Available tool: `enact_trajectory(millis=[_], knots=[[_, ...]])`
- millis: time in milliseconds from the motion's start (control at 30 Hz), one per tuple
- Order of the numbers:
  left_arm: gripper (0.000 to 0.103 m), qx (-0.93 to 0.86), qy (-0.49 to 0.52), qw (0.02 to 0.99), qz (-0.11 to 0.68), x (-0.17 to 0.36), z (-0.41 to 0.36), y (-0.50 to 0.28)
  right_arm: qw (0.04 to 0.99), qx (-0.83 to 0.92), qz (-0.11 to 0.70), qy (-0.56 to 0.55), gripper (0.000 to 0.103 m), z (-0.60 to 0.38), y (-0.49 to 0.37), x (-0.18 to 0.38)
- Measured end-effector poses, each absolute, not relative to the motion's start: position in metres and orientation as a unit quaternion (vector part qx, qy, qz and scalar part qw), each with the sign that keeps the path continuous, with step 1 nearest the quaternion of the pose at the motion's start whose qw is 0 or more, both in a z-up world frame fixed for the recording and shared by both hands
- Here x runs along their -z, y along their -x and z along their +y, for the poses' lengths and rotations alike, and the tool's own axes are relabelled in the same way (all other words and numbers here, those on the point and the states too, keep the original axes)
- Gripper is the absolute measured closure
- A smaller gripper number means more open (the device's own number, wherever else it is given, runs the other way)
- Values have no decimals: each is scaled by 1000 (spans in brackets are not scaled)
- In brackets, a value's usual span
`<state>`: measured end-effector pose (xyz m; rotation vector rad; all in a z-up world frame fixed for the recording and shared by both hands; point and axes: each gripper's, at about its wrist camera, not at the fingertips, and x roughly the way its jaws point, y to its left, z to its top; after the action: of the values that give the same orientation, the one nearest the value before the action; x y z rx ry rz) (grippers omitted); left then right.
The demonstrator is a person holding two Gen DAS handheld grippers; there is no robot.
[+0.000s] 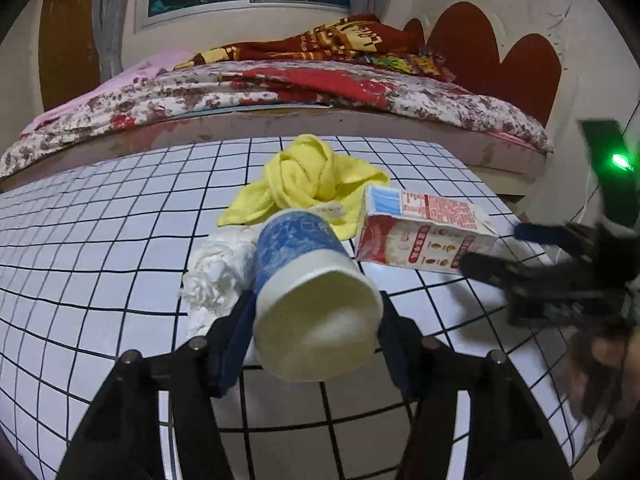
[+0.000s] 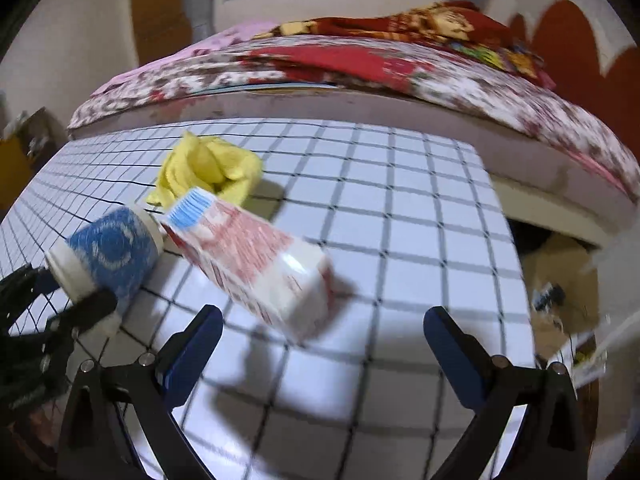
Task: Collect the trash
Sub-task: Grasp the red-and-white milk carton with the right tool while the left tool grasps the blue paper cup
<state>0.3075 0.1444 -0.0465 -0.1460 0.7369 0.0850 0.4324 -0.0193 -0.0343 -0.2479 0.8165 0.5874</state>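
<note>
I have the left gripper (image 1: 316,320) pinching the paper cup (image 1: 312,280); my spread right gripper (image 2: 324,340) must next straddle the carton (image 2: 256,264) at its 11 o'clock.

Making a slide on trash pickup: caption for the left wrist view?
Left gripper closed on a tipped blue-and-white paper cup, beside crumpled tissue, a yellow cloth and a carton.
</note>
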Motion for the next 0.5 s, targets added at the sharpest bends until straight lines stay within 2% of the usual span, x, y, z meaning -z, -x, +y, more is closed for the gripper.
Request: enact_trajectory(millis=[67, 133, 167, 200, 300, 500], knots=[[43, -37, 73, 929, 361, 46, 146, -309, 863, -298, 389, 128, 1, -7, -440, 36], [44, -36, 69, 929, 362, 46, 146, -308, 859, -310, 386, 128, 10, 0, -443, 37], [44, -36, 68, 929, 362, 46, 146, -308, 857, -314, 390, 125, 30, 1, -442, 37], [45, -36, 65, 930, 361, 45, 147, -307, 853, -316, 397, 121, 44, 0, -440, 38], [45, -37, 64, 930, 360, 46, 149, -301, 846, -334, 402, 104, 51, -7, -416, 40], [47, -35, 56, 932, 355, 46, 148, -290, 837, -333, 425, 85, 51, -10, -375, 46]])
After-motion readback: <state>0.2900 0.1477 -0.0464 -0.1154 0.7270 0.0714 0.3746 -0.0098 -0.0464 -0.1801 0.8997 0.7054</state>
